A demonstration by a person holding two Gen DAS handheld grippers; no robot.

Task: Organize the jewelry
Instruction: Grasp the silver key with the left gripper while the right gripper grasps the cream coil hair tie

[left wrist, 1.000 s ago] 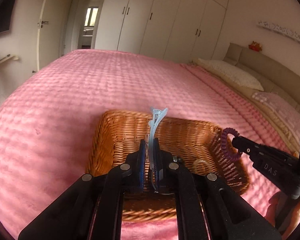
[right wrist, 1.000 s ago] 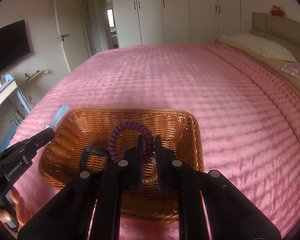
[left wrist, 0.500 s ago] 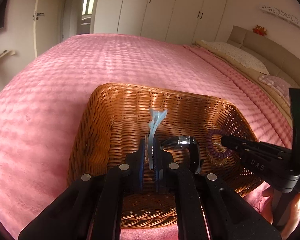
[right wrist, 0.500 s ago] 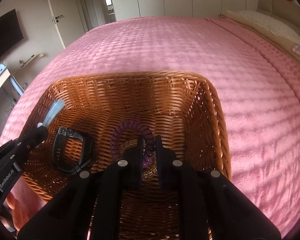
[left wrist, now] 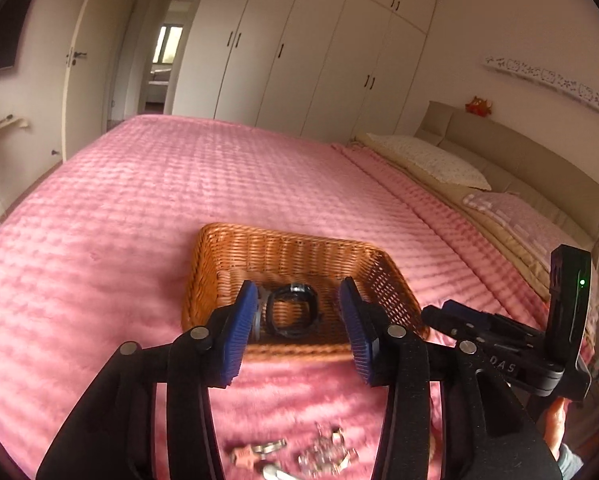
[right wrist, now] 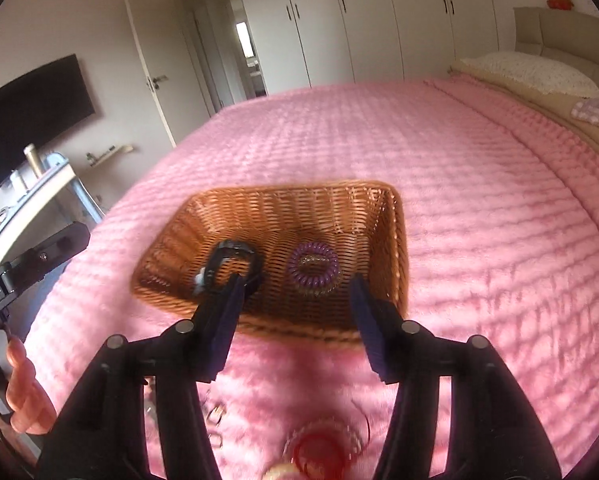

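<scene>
A brown wicker basket (left wrist: 227, 256) (right wrist: 391, 240) sits on the pink bedspread. Inside lie a black watch (left wrist: 293, 310) (right wrist: 235, 258), a purple spiral hair tie (right wrist: 313, 266) around a gold piece, and a pale blue hair clip (right wrist: 198, 279), partly hidden. My left gripper (left wrist: 297, 330) is open and empty, held above the basket's near edge. My right gripper (right wrist: 295, 320) is open and empty, also above the near edge. Loose silver jewelry (left wrist: 323, 454) and red and gold bangles (right wrist: 319, 450) lie on the bedspread below the grippers.
The pink bedspread (left wrist: 139, 200) spreads wide around the basket. Pillows (left wrist: 431, 158) and a headboard are at the right. White wardrobes (left wrist: 299, 48) stand at the back. A desk (right wrist: 27, 208) stands left of the bed.
Both grippers have opened and pulled back up from the basket. The blue hair clip and the purple hair tie have been let go and now lie in the basket.
</scene>
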